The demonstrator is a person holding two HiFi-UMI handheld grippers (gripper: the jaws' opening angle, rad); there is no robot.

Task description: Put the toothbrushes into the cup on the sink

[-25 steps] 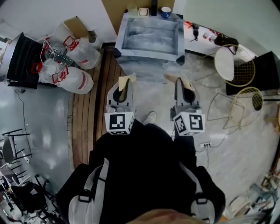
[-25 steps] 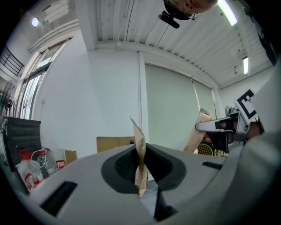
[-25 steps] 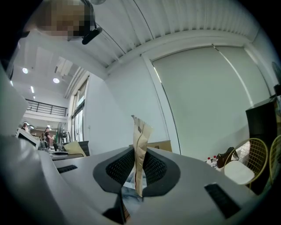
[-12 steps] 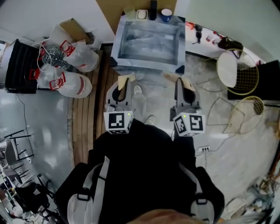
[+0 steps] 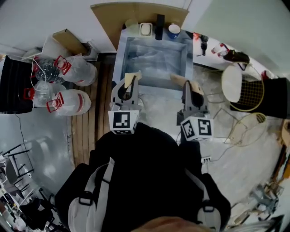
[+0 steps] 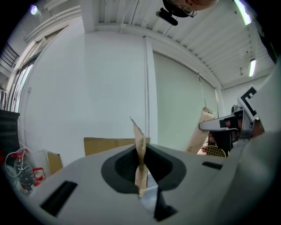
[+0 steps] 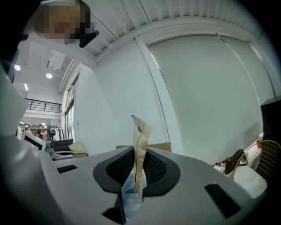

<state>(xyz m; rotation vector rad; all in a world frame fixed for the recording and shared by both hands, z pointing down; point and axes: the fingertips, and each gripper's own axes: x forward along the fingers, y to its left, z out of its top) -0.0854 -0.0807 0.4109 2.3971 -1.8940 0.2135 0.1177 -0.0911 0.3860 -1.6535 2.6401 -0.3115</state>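
Left gripper (image 6: 140,178) pinches paper-wrapped toothbrush (image 6: 140,145); right gripper (image 7: 137,176) pinches second wrapped toothbrush (image 7: 140,140). Both at near edge of sink (image 5: 156,59); nothing yet in blue cup (image 5: 173,30), judging.

1. The head view looks steeply down from above the person's shoulders. The left gripper (image 5: 131,80) and right gripper (image 5: 185,84) are near, and the sink (image 5: 119,54) and cardboard panel (image 5: 136,13) lie at the far edge.
2. The left gripper view rides on that gripper and faces almost level along its jaws. The pinched paper packet (image 6: 140,149) is very close, with the panel (image 6: 114,144) far behind it.
3. The right gripper view is set likewise, with its own packet (image 7: 140,149) close in the middle.
4. All three views share the cardboard panel (image 7: 160,147).
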